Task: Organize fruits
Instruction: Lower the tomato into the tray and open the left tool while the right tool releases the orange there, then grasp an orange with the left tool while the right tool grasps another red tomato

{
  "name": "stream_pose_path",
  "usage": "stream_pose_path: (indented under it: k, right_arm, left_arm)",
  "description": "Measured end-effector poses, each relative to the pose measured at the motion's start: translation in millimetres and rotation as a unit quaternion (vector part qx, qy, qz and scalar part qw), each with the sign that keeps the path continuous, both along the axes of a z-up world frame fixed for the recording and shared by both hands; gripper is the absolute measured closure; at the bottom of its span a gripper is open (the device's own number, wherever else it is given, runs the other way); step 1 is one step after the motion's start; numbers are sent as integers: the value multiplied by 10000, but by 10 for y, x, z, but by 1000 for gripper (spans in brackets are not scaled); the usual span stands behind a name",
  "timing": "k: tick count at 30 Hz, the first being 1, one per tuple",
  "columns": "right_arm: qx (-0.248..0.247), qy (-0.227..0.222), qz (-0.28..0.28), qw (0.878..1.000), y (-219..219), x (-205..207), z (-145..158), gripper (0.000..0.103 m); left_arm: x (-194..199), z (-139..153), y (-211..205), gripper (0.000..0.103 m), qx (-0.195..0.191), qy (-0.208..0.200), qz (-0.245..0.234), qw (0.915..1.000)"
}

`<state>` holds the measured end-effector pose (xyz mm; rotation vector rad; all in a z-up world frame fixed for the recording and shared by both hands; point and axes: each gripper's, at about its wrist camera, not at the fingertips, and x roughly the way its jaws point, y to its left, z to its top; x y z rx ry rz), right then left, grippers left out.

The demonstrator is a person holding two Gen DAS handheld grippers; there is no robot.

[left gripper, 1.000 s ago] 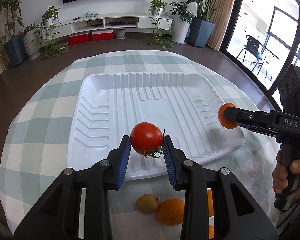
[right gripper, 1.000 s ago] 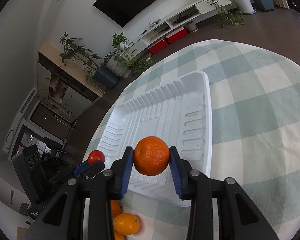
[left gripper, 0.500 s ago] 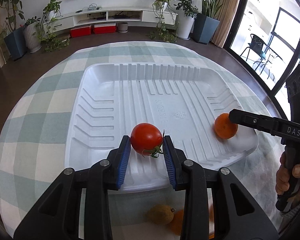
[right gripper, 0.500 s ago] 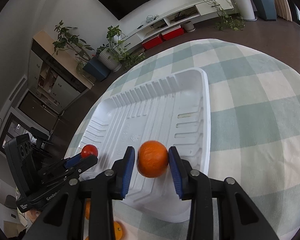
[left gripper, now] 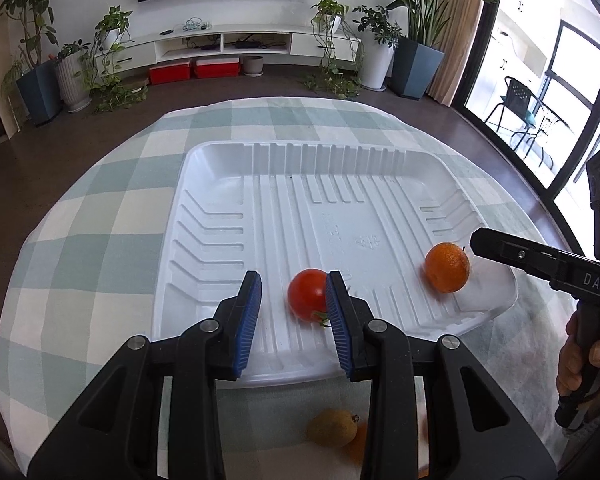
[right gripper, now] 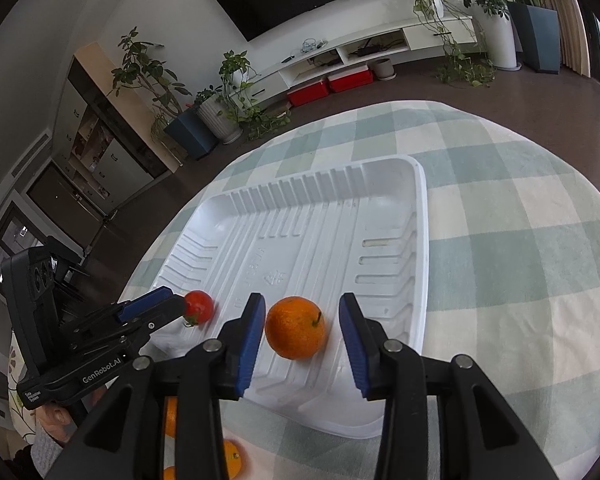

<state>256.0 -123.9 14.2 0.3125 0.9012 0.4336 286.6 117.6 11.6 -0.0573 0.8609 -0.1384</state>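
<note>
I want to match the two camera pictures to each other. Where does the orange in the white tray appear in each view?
Left wrist view: the orange lies at the right of the tray, just before the right gripper's tip.
Right wrist view: the orange lies low in the centre, between the right gripper's open pads.
Shared landmark: the white tray under it.

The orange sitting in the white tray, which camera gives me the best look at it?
The right wrist view: the orange sits close and sharp between the open right gripper, its stem visible, resting on the white tray. The left wrist view shows the orange smaller, slightly blurred, near the tray's right edge.
</note>
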Motion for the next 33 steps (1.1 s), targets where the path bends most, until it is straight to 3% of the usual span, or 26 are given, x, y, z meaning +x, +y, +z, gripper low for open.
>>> stream_pose_path:
  k: [13, 25, 33]
  right_arm:
    - [15, -706, 11, 9975, -55, -760, 471, 53]
    - [-335, -643, 173, 9972, 8, -1716, 189, 50]
    - [-921, -514, 457, 9934, 220, -2049, -9, 44]
  left_arm:
    - [-687, 186, 66, 72, -293, -188, 98, 9993]
    - [-1478, 34, -119, 72, -615, -6, -37, 9981]
    - [-1740, 10, -473, 72, -507, 25, -418, 9978]
